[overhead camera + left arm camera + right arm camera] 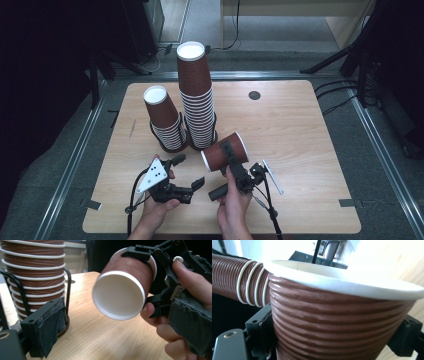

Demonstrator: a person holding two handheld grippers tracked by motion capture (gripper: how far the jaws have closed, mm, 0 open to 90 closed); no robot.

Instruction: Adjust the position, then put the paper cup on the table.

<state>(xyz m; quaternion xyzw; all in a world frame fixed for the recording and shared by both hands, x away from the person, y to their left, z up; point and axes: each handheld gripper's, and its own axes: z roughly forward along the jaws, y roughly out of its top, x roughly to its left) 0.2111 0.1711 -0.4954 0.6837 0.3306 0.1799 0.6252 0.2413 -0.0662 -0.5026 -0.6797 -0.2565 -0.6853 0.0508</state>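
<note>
A ribbed brown paper cup (pixel 216 156) (pixel 122 290) (pixel 342 322) with a white rim lies on its side above the table's front, its mouth toward the left. My right gripper (pixel 227 150) (pixel 334 335) is shut on it, one jaw across the top of its wall. My left gripper (pixel 189 171) (pixel 117 315) is open just left of the cup, facing its mouth, with nothing between its pads (pixel 50 325). Behind stand a tall stack of upside-down cups (pixel 196 95) (pixel 35 272) and a shorter stack (pixel 165 120), each in a black wire holder.
The wooden table (pixel 300 150) has a dark round grommet (pixel 254 95) at the back. Its right half is bare wood. Cables (pixel 272 215) trail from the grippers toward the front edge. Dark stands and metal rails flank the table.
</note>
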